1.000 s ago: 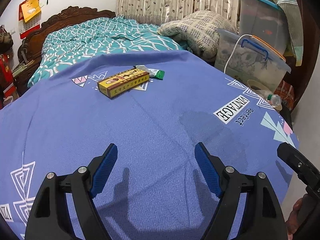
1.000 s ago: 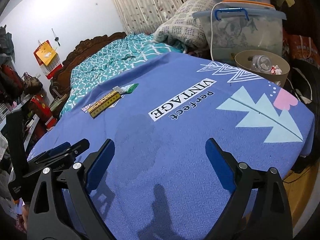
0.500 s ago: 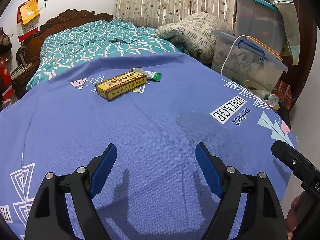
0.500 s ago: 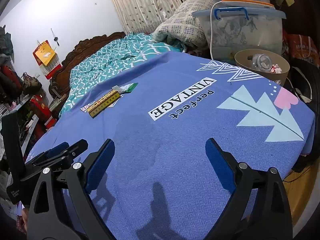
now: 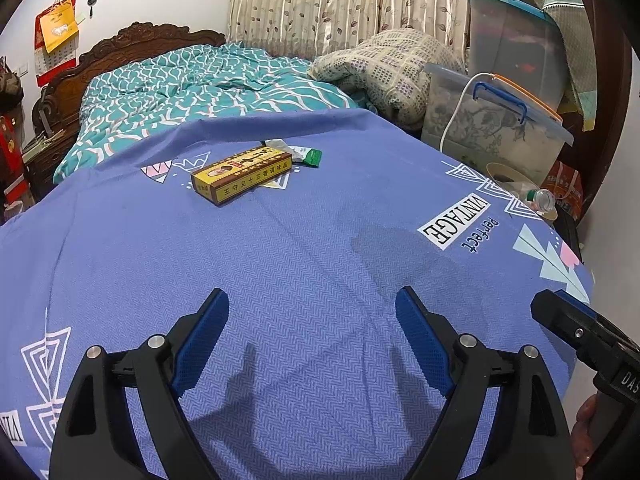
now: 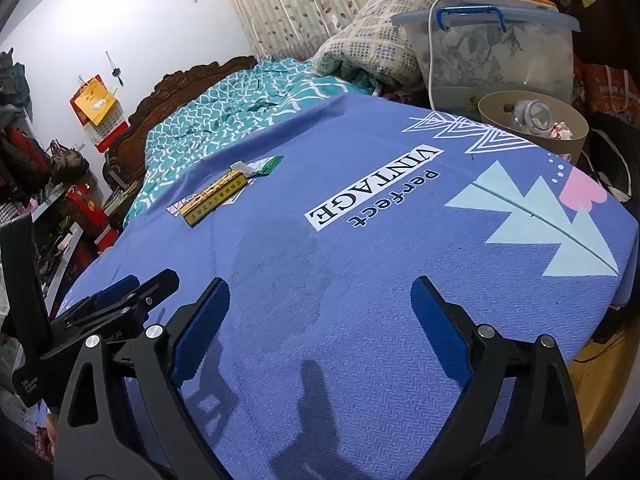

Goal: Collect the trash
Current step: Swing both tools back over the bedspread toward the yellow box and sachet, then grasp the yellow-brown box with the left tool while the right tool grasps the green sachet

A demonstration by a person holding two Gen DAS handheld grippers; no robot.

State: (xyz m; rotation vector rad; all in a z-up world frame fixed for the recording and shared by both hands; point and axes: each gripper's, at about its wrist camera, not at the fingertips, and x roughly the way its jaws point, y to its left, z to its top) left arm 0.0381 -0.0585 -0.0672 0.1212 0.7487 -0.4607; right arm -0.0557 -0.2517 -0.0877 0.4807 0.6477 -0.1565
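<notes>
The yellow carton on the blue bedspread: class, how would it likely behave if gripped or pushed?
The yellow carton looks like thin cardboard, so probably light and crushable. It lies flat, so it should slide, not roll. The soft blue bedspread may sink underneath.

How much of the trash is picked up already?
Done: a bottle and wrappers already sit in the bin. In hand: nothing; left gripper and right gripper are open and empty. Left: the yellow box and green wrapper on the blue cover.

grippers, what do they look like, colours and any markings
Both the left gripper and right gripper have black angular frames with triangular cutouts, silver round bolts and blue textured finger pads. The right gripper's body carries partly readable white lettering. No cables or sleeves show.
</notes>
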